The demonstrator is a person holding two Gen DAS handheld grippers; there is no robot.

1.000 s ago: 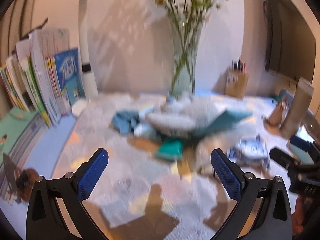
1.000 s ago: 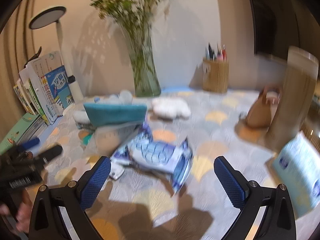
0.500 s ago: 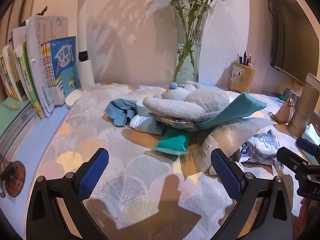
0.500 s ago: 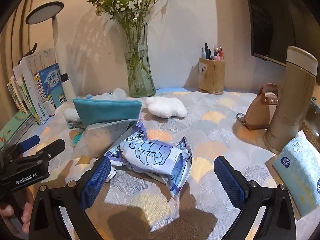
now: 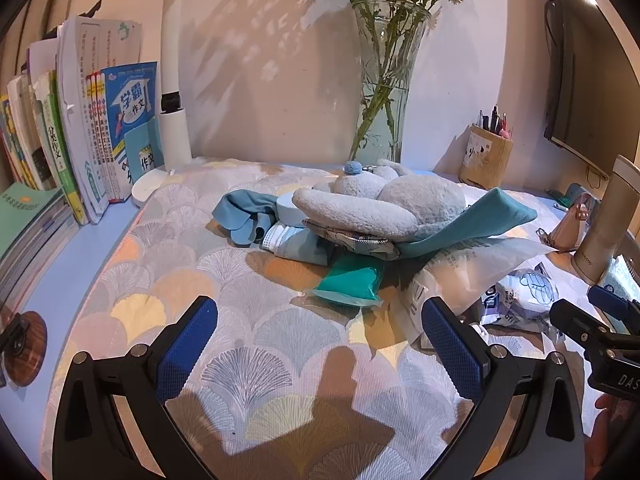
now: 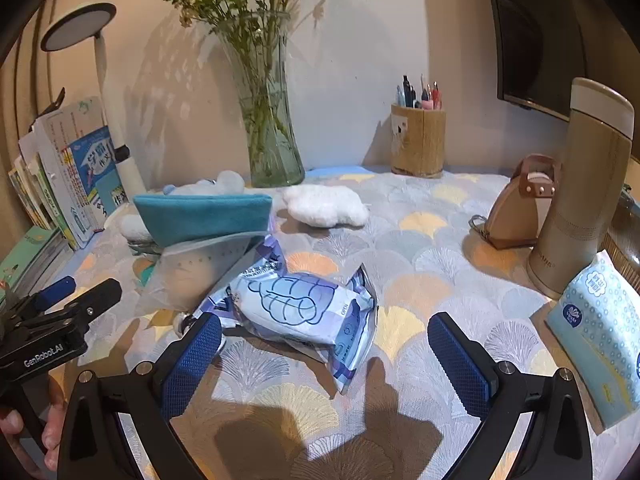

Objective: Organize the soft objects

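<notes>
A grey plush toy [image 5: 384,200] lies on a heap in the middle of the table, over a teal cloth [image 5: 476,224], a blue cloth [image 5: 244,212], a pack of face masks [image 5: 294,242], a teal packet [image 5: 352,280] and a clear plastic bag [image 5: 460,268]. My left gripper [image 5: 320,344] stands open in front of the heap, holding nothing. A blue and white wrapped pack [image 6: 300,304] lies just ahead of my right gripper [image 6: 324,356], which is open and empty too. Further back rests a white fluffy cloud-shaped toy [image 6: 324,210].
Books [image 5: 80,140] and a white lamp [image 5: 174,112] stand at the left. At the back are a glass vase [image 6: 272,136] with flowers and a pen holder [image 6: 418,140]. A tan flask [image 6: 580,192], a brown pouch [image 6: 524,212] and a tissue pack [image 6: 600,320] sit at the right.
Both views have sharpened after motion blur. The left gripper has moved closer to the heap. Both grippers stay open.
</notes>
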